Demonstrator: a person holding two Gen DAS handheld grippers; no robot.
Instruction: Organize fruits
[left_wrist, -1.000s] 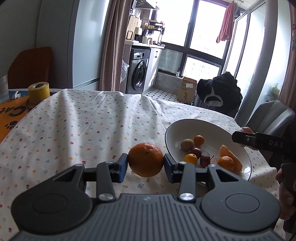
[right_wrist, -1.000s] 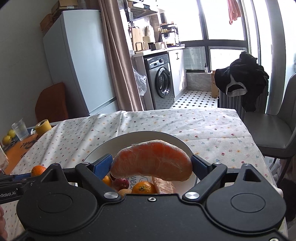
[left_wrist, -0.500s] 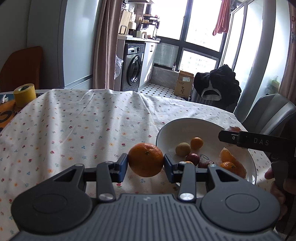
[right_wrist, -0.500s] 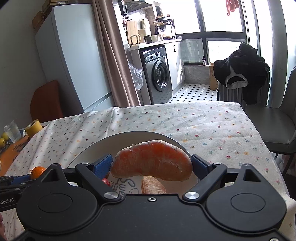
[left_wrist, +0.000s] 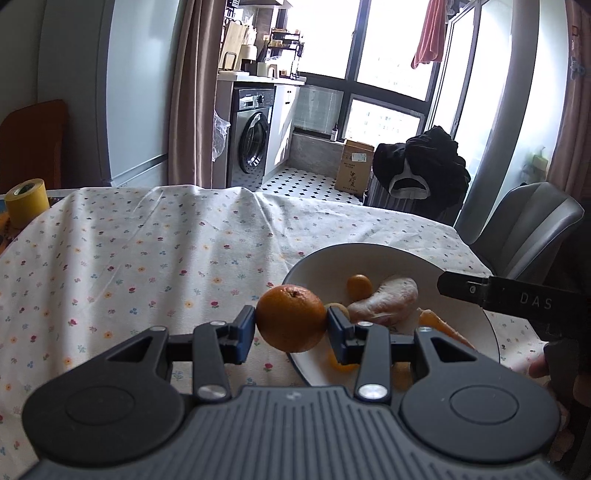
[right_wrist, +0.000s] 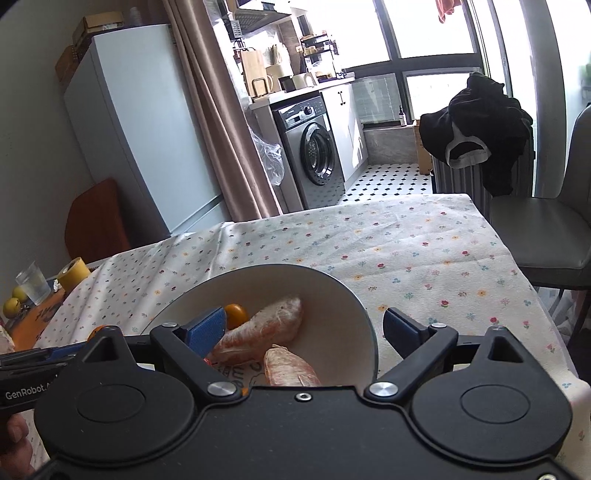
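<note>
We've got the orange (left_wrist: 291, 318) pinched in our left gripper (left_wrist: 291, 328) at lower centre, right fingers (right_wrist: 207, 329) spread wide, empty. Release early and it probably rolls off the bowl (left_wrist: 373, 258) rim onto the tabletop (left_wrist: 147, 251).

Clearances around the white ceramic bowl

The flower-print tablecloth (left_wrist: 155, 236) lies bare to the left of and beyond the white ceramic bowl (right_wrist: 354, 306), giving open passage there; its far-left edge is occupied by a yellow tape roll (left_wrist: 26, 201) and a clear drinking glass (right_wrist: 32, 283). Inside the bowl, two peeled orange segments (right_wrist: 267, 328) and a small orange round fruit (right_wrist: 236, 314) fill the near and left part, leaving the far inner wall free. The right gripper (right_wrist: 303, 328), fingers spread, stands over the bowl's near rim. The left gripper (left_wrist: 291, 319), clamping a round orange mandarin (left_wrist: 290, 317), blocks the bowl's left rim. A grey padded chair (right_wrist: 554, 236) borders the table's right edge.
</note>
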